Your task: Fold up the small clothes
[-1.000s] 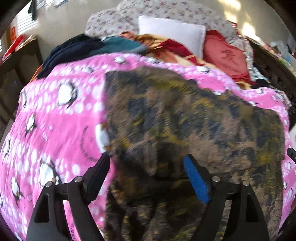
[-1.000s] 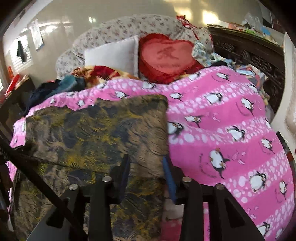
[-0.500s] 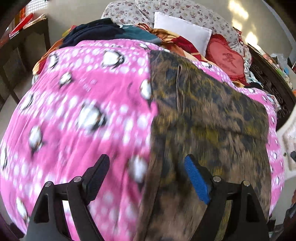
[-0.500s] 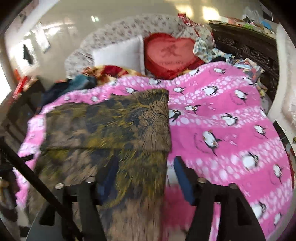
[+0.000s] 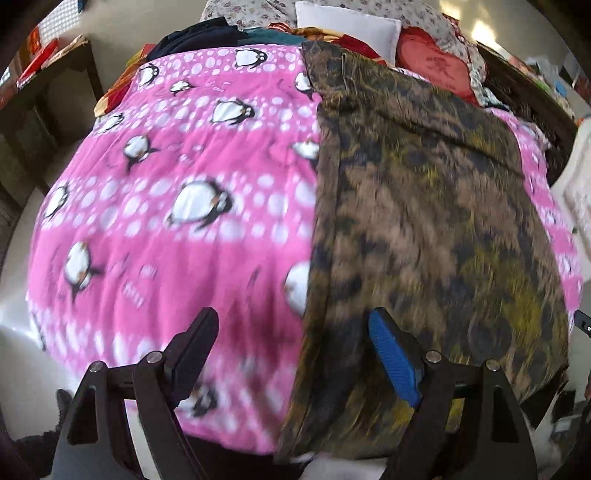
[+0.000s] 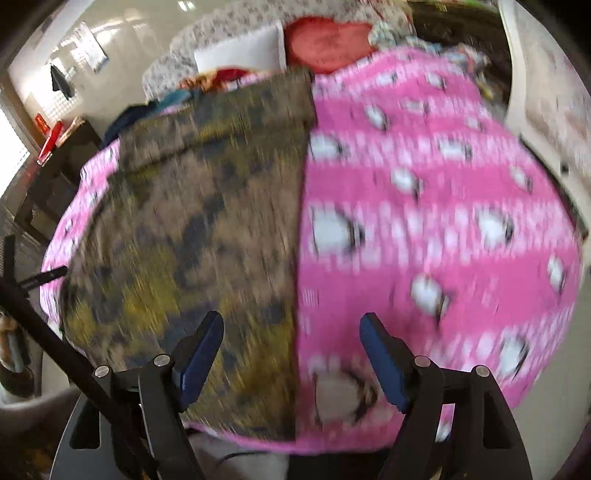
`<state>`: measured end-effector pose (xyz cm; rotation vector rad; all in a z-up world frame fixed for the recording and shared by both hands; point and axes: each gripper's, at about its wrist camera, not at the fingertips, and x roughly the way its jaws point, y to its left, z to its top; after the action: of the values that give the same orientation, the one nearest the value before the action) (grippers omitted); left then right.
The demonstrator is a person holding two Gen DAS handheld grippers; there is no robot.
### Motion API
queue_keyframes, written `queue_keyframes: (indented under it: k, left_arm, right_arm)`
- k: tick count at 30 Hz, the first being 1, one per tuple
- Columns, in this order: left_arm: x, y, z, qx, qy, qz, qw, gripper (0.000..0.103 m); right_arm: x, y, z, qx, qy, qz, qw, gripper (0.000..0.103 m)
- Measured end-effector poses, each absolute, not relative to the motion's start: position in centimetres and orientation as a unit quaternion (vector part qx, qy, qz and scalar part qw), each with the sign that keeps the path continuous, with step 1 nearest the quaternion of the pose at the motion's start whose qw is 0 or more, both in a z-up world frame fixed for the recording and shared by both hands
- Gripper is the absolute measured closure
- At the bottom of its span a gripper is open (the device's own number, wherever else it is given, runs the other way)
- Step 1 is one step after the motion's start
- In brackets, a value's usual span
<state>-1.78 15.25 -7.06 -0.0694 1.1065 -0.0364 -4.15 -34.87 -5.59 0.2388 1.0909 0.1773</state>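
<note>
A brown, yellow and black patterned garment (image 5: 421,221) lies flat on a pink penguin blanket (image 5: 177,192) covering the bed. In the left wrist view it fills the right half; its far end is folded over. In the right wrist view the garment (image 6: 207,221) fills the left half, the blanket (image 6: 436,221) the right. My left gripper (image 5: 295,350) is open and empty, above the garment's left edge near the bed's front. My right gripper (image 6: 291,354) is open and empty, above the garment's right edge at the front.
Pillows are piled at the bed's head: a white one (image 5: 351,22), a red heart cushion (image 6: 328,40) and dark clothes (image 5: 199,37). A dark wooden table (image 5: 40,96) stands left of the bed. A dark carved frame (image 5: 524,92) runs along the right.
Both grippers have pulled back and up from the garment toward the bed's front edge. The right gripper's jaws have opened wider. The garment stays flat on the blanket.
</note>
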Motion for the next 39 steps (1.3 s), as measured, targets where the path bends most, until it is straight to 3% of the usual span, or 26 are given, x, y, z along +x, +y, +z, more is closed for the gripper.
queue_keyframes:
  k: [6,7,9,10,12,13,23,31,39]
  left_arm:
    - [-4.4,15.8,-8.3,-0.057,0.54,-0.038,0.839,0.02]
    - [-4.6,15.8,-8.6,-0.065,0.545,-0.04,0.835,0.02]
    - [-5.1,15.5,-9.2,-0.066,0.548,-0.041,0.833,0.02]
    - [-5.3,15.3,-9.3,-0.063,0.545,-0.043,0.835,0.017]
    - [-5.3,15.3,-9.5,-0.071,0.542,-0.045,0.836,0.015]
    - [-5.3,15.3,-9.6,-0.077,0.542,-0.043,0.836,0.015]
    - [-4.8,13.8,-10.3,-0.067,0.535,-0.026,0.842,0.001]
    - [-4.7,12.9,-10.8,-0.036,0.537,-0.004,0.843,0.001]
    - [-5.2,13.1,-11.1,-0.051,0.536,0.007,0.842,0.0]
  right_arm:
    - [-7.0,-34.5,-8.6,0.132,0.524,0.109,0.834,0.025]
    - [-7.1,-34.3,-8.9,0.14,0.524,0.12,0.832,0.029]
    - [-7.5,-33.7,-8.9,0.129,0.521,0.126,0.834,0.048]
    - [-7.7,-33.3,-8.7,0.117,0.517,0.124,0.839,0.049]
    - [-8.0,-32.6,-8.3,0.101,0.509,0.134,0.844,0.065]
    - [-8.1,-32.4,-8.2,0.096,0.507,0.139,0.845,0.067]
    - [-7.8,-31.8,-8.7,0.109,0.501,0.154,0.844,0.065]
    - [-7.8,-31.8,-8.7,0.112,0.492,0.155,0.849,0.067]
    - [-7.9,-31.3,-8.4,0.093,0.489,0.146,0.855,0.078]
